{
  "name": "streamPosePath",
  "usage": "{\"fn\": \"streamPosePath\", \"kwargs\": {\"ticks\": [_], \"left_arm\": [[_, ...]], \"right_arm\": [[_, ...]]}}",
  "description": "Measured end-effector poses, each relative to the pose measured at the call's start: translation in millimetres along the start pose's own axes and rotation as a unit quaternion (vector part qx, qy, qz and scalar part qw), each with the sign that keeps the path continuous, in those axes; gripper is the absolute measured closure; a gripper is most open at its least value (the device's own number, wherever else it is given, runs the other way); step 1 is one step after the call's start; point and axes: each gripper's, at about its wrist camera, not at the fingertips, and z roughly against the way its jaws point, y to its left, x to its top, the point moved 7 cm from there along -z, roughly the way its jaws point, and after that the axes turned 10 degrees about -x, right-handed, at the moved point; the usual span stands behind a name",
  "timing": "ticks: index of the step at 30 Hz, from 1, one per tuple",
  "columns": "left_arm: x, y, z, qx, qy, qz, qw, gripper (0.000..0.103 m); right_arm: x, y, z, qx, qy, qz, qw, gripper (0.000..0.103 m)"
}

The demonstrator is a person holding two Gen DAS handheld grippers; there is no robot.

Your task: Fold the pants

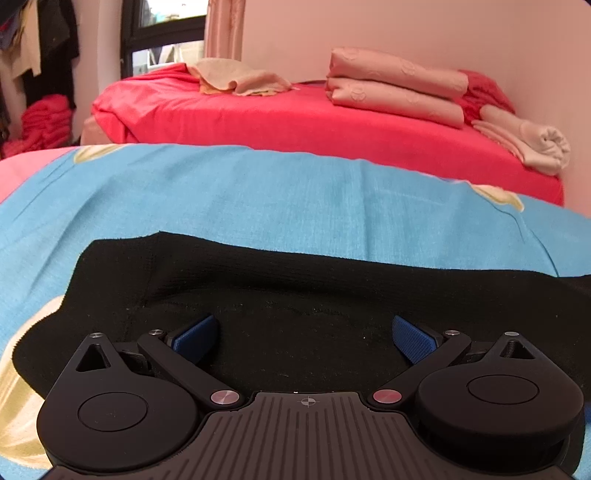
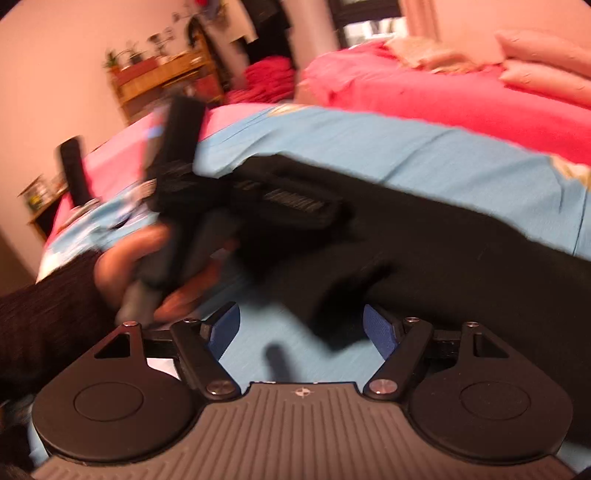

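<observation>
You are working over a blue sheet point(image 1: 258, 192) with pale gold patches, spread on a bed. Beyond it, ahead of your left gripper point(image 1: 304, 338), a second bed under a red cover point(image 1: 295, 125) stands against a pink wall, carrying folded pink bedding point(image 1: 395, 88) and a crumpled beige cloth point(image 1: 236, 79). A dark-framed window point(image 1: 162, 33) sits far ahead to the left, with clothes hanging beside it. From the right wrist view, which is smeared by motion, a wooden shelf point(image 2: 166, 77) with small plants stands far ahead to the left.

The black pants point(image 1: 295, 288) lie flat on the blue sheet directly under and just ahead of your left gripper, whose blue pads point(image 1: 195, 338) are spread wide with nothing between them. The fabric runs as a broad band from left to right across that view, its long axis crosswise to the fingers, the far edge nearly straight.

Your right gripper point(image 2: 301, 328) is also spread wide and holds nothing; bare blue sheet shows between its fingers. The pants point(image 2: 461, 243) lie ahead and to its right, sloping down toward the right. Ahead on the left, your left hand point(image 2: 122, 266) grips the other tool's handle.
</observation>
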Motion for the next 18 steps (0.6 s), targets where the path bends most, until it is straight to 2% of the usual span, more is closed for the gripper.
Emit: {"fn": "streamPosePath", "kwargs": {"ticks": [2,3,4,5,7,8,10,11,12,14,16,17,18], "left_arm": [[0,-2,-2,0.004,0.001,-0.004,1.0,0.0],[1,-2,-3,0.006,0.001,-0.007,1.0,0.0],[0,-2,-3,0.006,0.001,-0.007,1.0,0.0],[-1,-2,-2,0.005,0.0,-0.007,1.0,0.0],[-1,-2,-2,0.004,-0.001,-0.005,1.0,0.0],[-1,-2,-2,0.005,-0.001,-0.005,1.0,0.0],[-1,-3,-3,0.008,-0.001,-0.007,0.9999,0.0],[-1,-3,-3,0.009,-0.001,-0.008,0.9999,0.0],[-1,-3,-3,0.009,-0.001,-0.008,0.9999,0.0],[-1,-1,-2,0.007,-0.002,-0.006,1.0,0.0],[-1,-1,-1,0.01,-0.004,-0.006,0.9999,0.0],[-1,-2,-1,0.011,-0.004,-0.007,0.9999,0.0],[-1,-2,-1,0.012,-0.005,-0.008,0.9999,0.0]], "right_arm": [[5,-13,-6,0.043,-0.012,-0.064,0.997,0.027],[-1,-11,-9,0.084,-0.002,-0.095,0.992,0.027],[-8,1,-13,0.149,0.034,-0.097,0.983,0.025],[-14,11,-9,0.181,0.047,-0.07,0.98,0.021],[-14,14,6,0.176,0.018,-0.016,0.984,0.021],[-9,5,6,0.162,0.012,-0.031,0.986,0.023],[-1,-25,-4,0.113,0.007,-0.114,0.987,0.022],[-2,-35,-9,0.091,0.011,-0.138,0.986,0.027],[-5,-32,-9,0.092,0.013,-0.131,0.987,0.027],[-17,2,0,0.125,0.041,-0.038,0.991,0.02],[-22,24,23,0.089,0.015,0.069,0.994,0.021],[-20,26,34,0.09,0.005,0.082,0.993,0.022],[-15,21,43,0.093,-0.01,0.07,0.993,0.022]]}}
